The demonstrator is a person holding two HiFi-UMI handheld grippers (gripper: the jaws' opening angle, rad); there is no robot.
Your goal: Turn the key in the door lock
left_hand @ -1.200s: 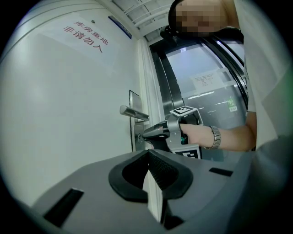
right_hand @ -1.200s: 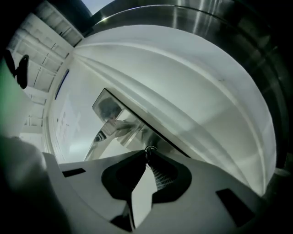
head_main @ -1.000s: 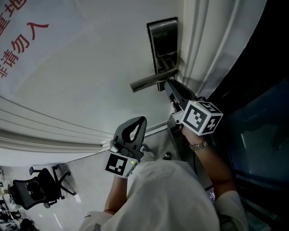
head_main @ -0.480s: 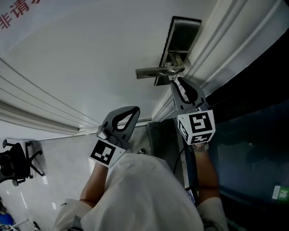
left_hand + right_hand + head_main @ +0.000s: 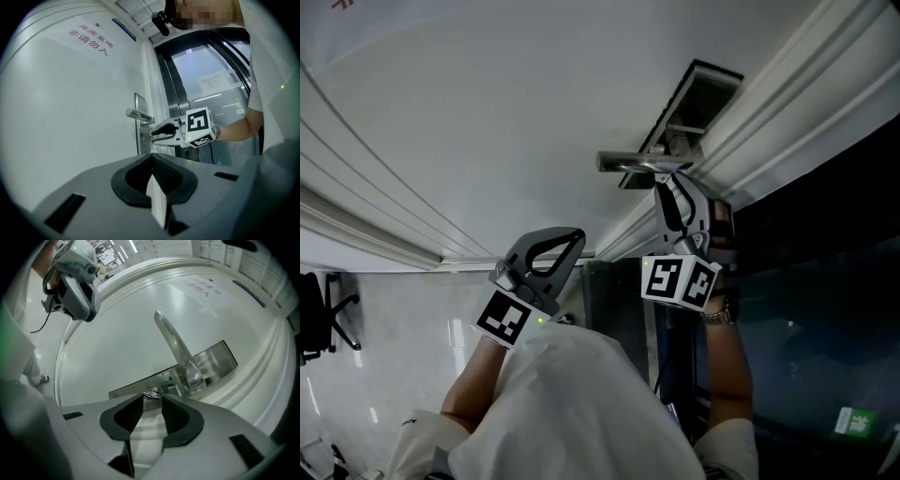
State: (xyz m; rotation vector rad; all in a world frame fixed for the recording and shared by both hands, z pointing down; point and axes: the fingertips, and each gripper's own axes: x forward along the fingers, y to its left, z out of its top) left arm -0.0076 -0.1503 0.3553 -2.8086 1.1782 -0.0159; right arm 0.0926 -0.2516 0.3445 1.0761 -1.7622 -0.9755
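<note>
On the right gripper [image 5: 152,400], jaws had just been opening round the small silver key [image 5: 151,392] below the steel lever handle [image 5: 176,345]. Left gripper [image 5: 153,158] jaws were closed, empty. A straight pull-back looked wisest.

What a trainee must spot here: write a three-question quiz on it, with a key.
1. True or false: the left gripper grips the lever handle.
2. What stands between the right gripper's jaws? A) the lever handle B) the key's head C) nothing
3. Fill in: in the left gripper view, the key sits ____ the lever handle.

Key
1. False: it hangs shut and empty, away from the door.
2. B: the key's head is between the jaws, which have just been opening.
3. Below, on the same lock plate.
</note>
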